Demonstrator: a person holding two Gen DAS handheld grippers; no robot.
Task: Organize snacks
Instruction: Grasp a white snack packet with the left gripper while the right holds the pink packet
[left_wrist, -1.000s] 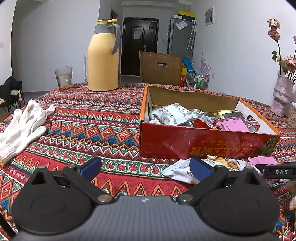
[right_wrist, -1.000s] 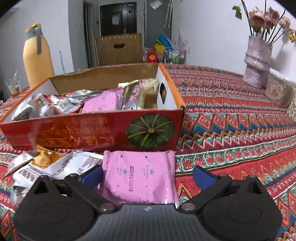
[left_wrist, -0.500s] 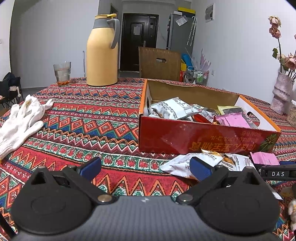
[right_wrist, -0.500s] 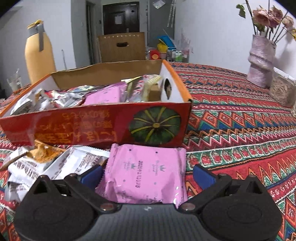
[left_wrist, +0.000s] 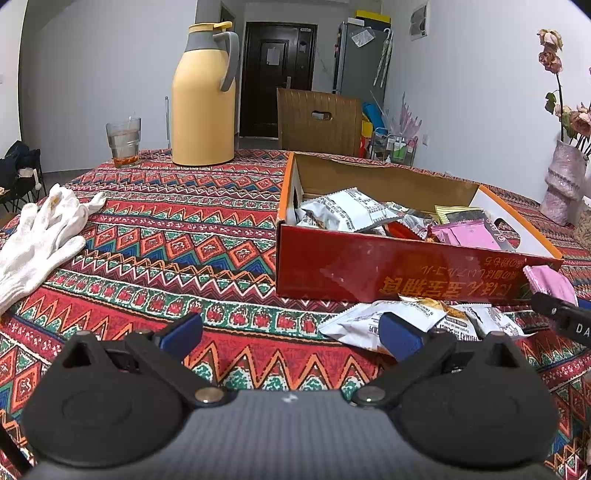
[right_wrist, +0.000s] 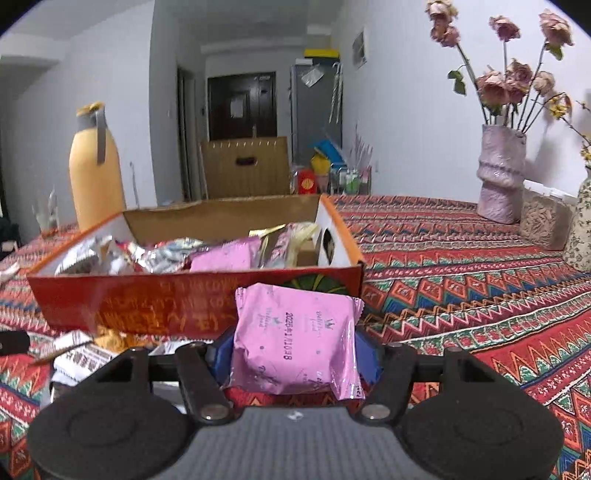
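Note:
An open red cardboard box (left_wrist: 369, 273) (right_wrist: 166, 302) sits on the patterned tablecloth with several snack packets inside. My right gripper (right_wrist: 293, 354) has its jaws closing on a pink snack packet (right_wrist: 295, 343) (left_wrist: 548, 282); the blue pads press its sides and it hangs tilted above the cloth, just in front of the box's near right corner. White and orange snack packets (left_wrist: 406, 317) (right_wrist: 81, 354) lie loose on the cloth before the box. My left gripper (left_wrist: 290, 330) stands open and holds nothing, left of those loose packets.
A yellow thermos jug (left_wrist: 203, 99) and a glass (left_wrist: 123, 142) stand at the table's far side. White gloves (left_wrist: 40, 236) lie at the left edge. A pink vase with dried flowers (right_wrist: 500, 173) stands at the far right.
My right gripper's jaws have come in onto the pink packet, which has risen off the cloth and tipped up. The left gripper has stayed where it was.

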